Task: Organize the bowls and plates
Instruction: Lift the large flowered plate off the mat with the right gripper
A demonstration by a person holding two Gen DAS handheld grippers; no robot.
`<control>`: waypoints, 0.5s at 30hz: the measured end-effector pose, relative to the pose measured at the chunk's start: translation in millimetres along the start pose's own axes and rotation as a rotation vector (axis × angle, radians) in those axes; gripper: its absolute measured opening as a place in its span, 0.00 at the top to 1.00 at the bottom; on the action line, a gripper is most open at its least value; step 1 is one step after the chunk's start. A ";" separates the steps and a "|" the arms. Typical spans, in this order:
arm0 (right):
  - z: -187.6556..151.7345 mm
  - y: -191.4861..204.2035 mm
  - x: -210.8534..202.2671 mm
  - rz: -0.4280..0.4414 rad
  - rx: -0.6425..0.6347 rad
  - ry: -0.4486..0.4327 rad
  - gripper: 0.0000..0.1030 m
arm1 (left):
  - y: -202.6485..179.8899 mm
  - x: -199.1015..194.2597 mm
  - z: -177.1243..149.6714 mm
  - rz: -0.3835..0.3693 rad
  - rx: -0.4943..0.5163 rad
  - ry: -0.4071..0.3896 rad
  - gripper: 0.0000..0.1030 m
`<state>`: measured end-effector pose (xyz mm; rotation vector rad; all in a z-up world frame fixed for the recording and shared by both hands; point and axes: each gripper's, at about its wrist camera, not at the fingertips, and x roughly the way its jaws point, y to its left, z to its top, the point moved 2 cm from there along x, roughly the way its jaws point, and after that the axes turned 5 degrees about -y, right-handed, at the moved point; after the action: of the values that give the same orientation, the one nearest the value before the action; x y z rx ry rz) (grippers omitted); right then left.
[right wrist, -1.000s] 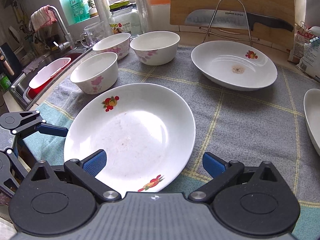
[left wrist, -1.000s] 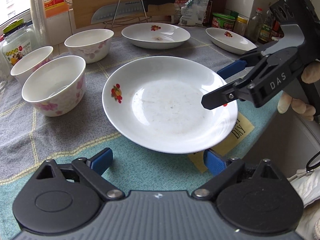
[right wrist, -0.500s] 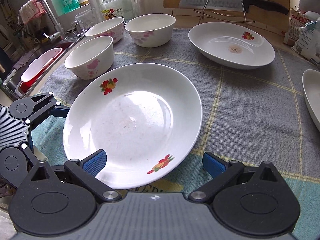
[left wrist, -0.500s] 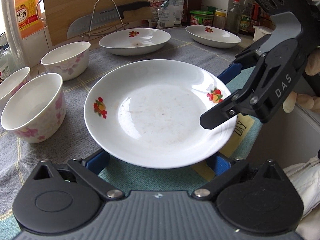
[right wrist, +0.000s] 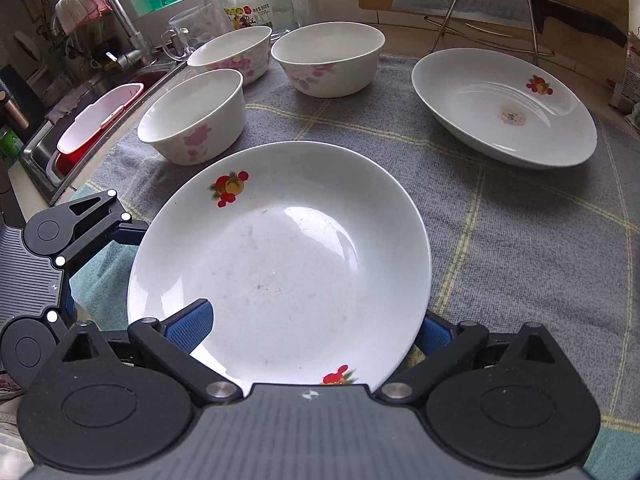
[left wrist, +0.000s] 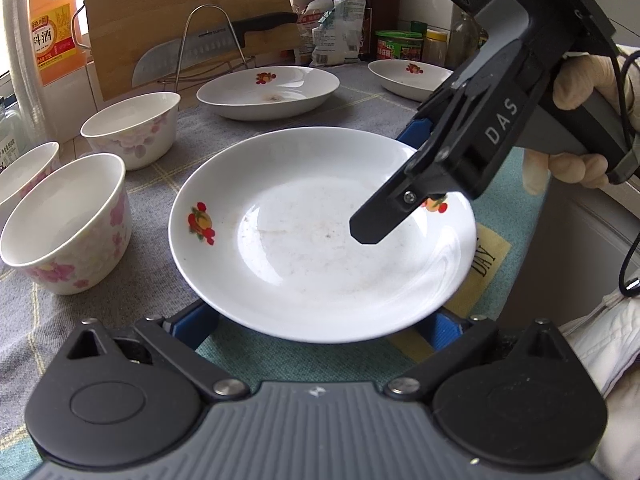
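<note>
Counter: grey checked cloth [right wrist: 500, 248], 3 bowls beyond.
Left gripper [left wrist: 320, 322]: jaws just widened, astride fruit-print plate [left wrist: 320, 240].
Right gripper [right wrist: 316, 326]: spread, seemingly straddling plate rim.

White plate [left wrist: 320, 264] — between spread gripper [left wrist: 320, 326] fingers

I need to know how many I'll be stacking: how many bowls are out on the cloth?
3. One bowl sits nearest the front plate, a second behind it toward the sink, a third beside that, toward the knife rack. More may lie outside both views.

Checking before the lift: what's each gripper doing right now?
Left gripper: open, jaws just widened, plate rim between them.
Right gripper: open, straddling plate.
</note>
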<state>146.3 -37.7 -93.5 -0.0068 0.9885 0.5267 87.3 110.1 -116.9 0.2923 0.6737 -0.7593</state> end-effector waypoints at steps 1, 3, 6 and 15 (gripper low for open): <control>1.9 -2.6 1.4 0.018 0.009 0.005 0.00 | 0.0 0.0 0.2 0.002 -0.001 0.002 0.00; 4.8 -7.0 2.4 0.048 0.023 0.008 0.00 | 0.3 -0.2 0.2 0.002 0.000 0.002 0.00; 9.8 -15.0 2.4 0.100 0.052 0.017 0.00 | 0.0 0.1 0.2 0.003 -0.002 0.006 0.00; 25.4 -30.2 10.4 0.185 0.129 0.043 0.00 | 0.9 0.3 -0.5 0.005 -0.002 -0.001 0.00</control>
<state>183.8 -53.7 -94.5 0.1908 1.0693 0.6330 87.9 110.8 -117.4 0.2913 0.6721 -0.7539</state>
